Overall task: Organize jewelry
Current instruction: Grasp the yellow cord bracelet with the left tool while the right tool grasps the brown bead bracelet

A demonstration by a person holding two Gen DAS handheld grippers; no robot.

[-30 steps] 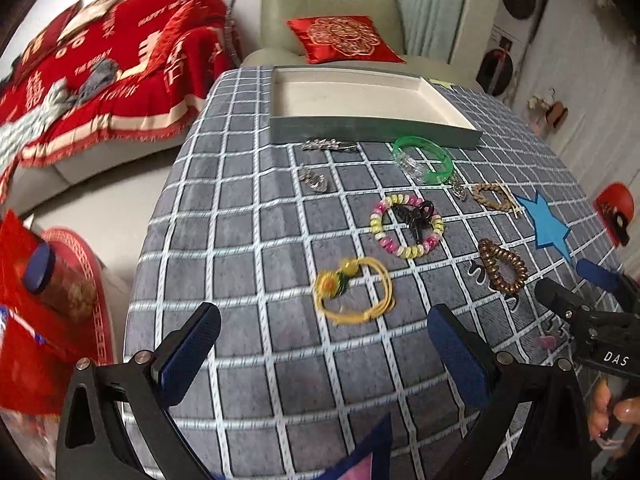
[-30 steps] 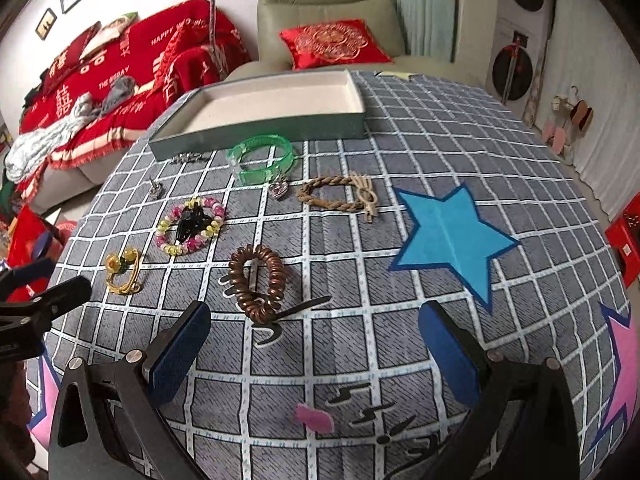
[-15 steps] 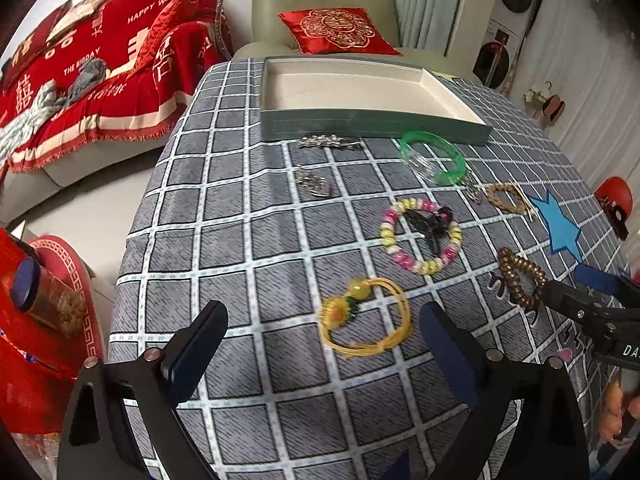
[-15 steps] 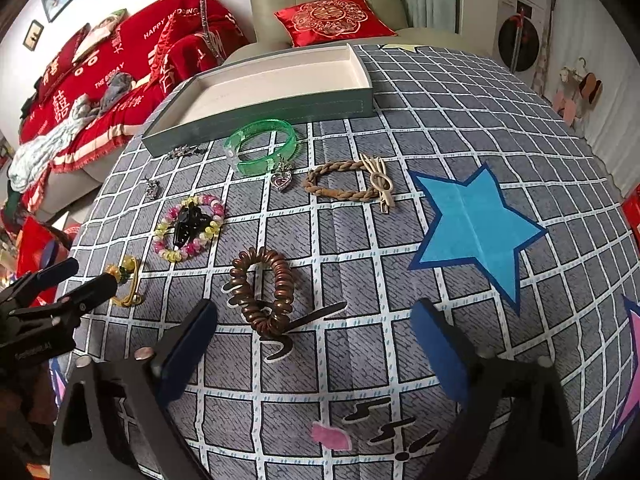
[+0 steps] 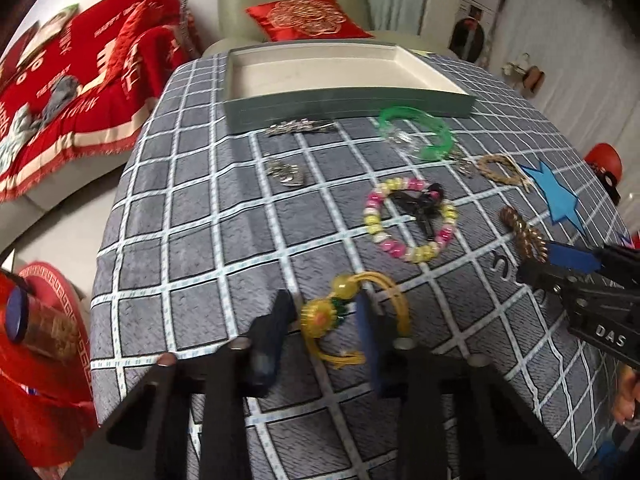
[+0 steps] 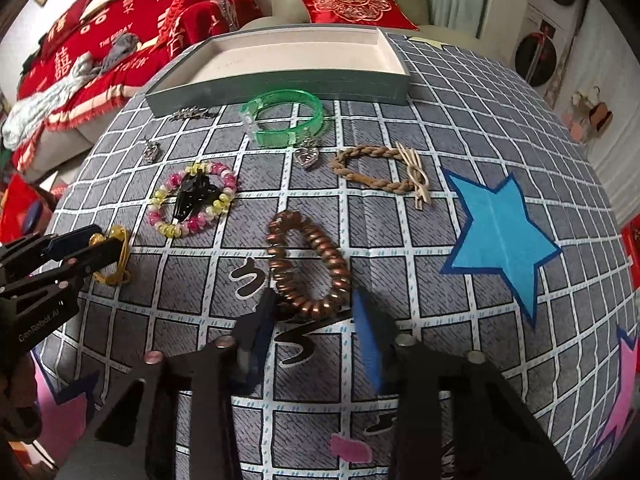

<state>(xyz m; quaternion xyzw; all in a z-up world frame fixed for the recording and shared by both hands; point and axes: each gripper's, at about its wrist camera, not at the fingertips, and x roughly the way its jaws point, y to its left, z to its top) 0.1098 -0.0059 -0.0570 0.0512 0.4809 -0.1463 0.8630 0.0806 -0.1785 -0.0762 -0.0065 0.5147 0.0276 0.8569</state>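
My left gripper (image 5: 324, 316) has its fingers narrowed around the flower end of a yellow cord bracelet (image 5: 352, 316) lying on the checked tablecloth; the fingers look close to it, firm contact is unclear. My right gripper (image 6: 314, 312) has its fingers narrowed around the near end of a brown coil bracelet (image 6: 308, 264). Beyond lie a pink and yellow bead bracelet (image 6: 192, 200) with a black clip inside, a green bangle (image 6: 286, 118), a braided rope bracelet (image 6: 376, 168), silver pendants (image 6: 308, 154) and an open grey tray (image 6: 280, 80), empty.
The table's left edge (image 5: 104, 248) drops to the floor, with red bags and a jar below. A sofa with a red blanket (image 5: 72, 80) and an armchair with a red cushion (image 5: 308, 16) stand behind. Blue star sticker (image 6: 500, 236) at right.
Both grippers moved forward and down onto the table and their fingers closed in from wide open, the left around the yellow bracelet, the right around the brown coil bracelet.
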